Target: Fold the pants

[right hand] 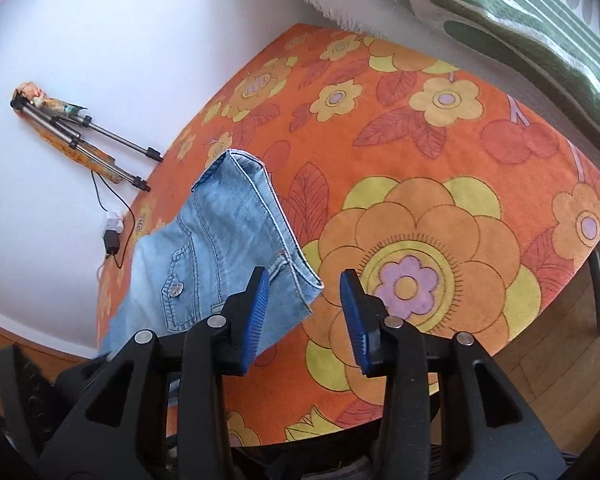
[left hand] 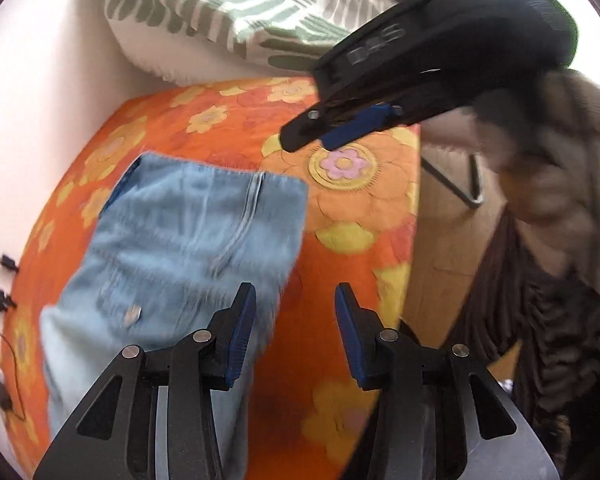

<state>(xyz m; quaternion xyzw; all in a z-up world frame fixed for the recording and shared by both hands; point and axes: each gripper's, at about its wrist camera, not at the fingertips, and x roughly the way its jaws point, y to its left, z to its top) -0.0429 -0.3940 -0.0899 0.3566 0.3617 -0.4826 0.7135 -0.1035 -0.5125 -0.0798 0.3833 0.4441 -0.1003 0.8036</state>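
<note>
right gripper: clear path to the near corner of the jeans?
Probably yes. The right gripper is open and empty, and the jeans lie flat on the flowered cloth, their corner just beside its fingers, nothing between.

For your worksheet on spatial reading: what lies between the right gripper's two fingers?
Only the orange flowered cloth lies between the right gripper fingers; the jeans stop beside them, in the right wrist view.

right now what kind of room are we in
Probably a room in a home, perhaps a bedroom or living room. The jeans lie on a surface under an orange flowered cover, a green-striped cushion sits beyond it against a white wall, and wooden flooring shows beside it.
</note>
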